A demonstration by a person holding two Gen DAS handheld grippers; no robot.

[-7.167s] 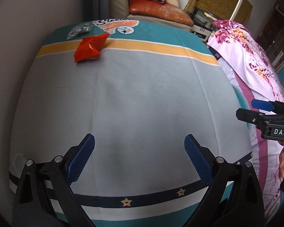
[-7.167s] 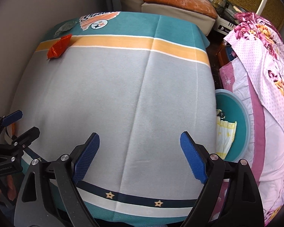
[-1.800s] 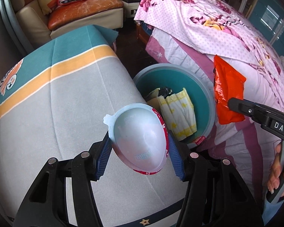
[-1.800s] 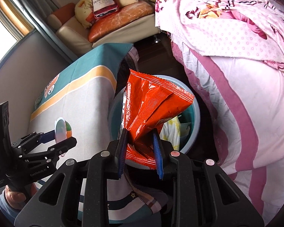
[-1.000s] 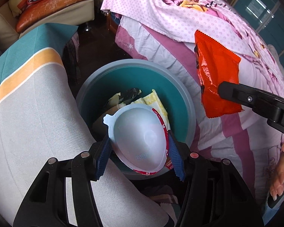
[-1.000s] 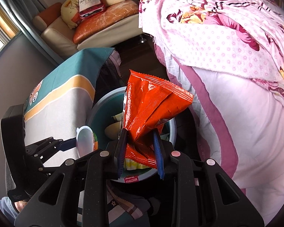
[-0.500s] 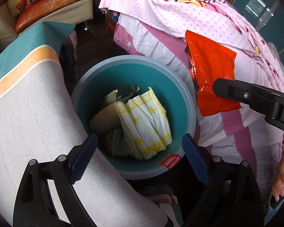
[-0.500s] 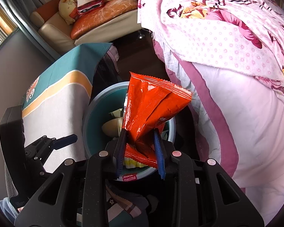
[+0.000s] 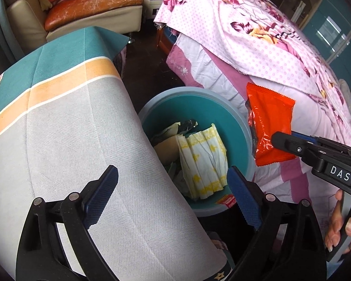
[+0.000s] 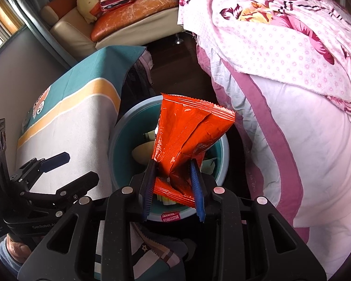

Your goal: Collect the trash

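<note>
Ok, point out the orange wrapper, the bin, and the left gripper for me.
Orange wrapper (image 10: 189, 135): right wrist view, middle of the crinkled front.
Bin (image 9: 239, 135): left wrist view, bare teal inner wall.
Left gripper (image 9: 170, 199): left wrist view, midway between the open fingertips.

Orange wrapper (image 10: 189, 131) in right tool (image 10: 173, 187): glossy crinkled foil-plastic, sharp creases, serrated end seams. Tool pads (image 10: 197, 188): blue, ribbed, rubbery; frames matt black plastic, bright metal pivot pins. Bin (image 9: 239, 126) ahead of left tool (image 9: 173, 196): smooth teal plastic, dull sheen. Inside: soft white-yellow padded paper bundle (image 9: 202, 161). Worktop cloth (image 9: 65, 140): matt woven cloth, visible weave. Bed cover (image 10: 280, 46) right of right tool: soft printed cotton, matt.
</note>
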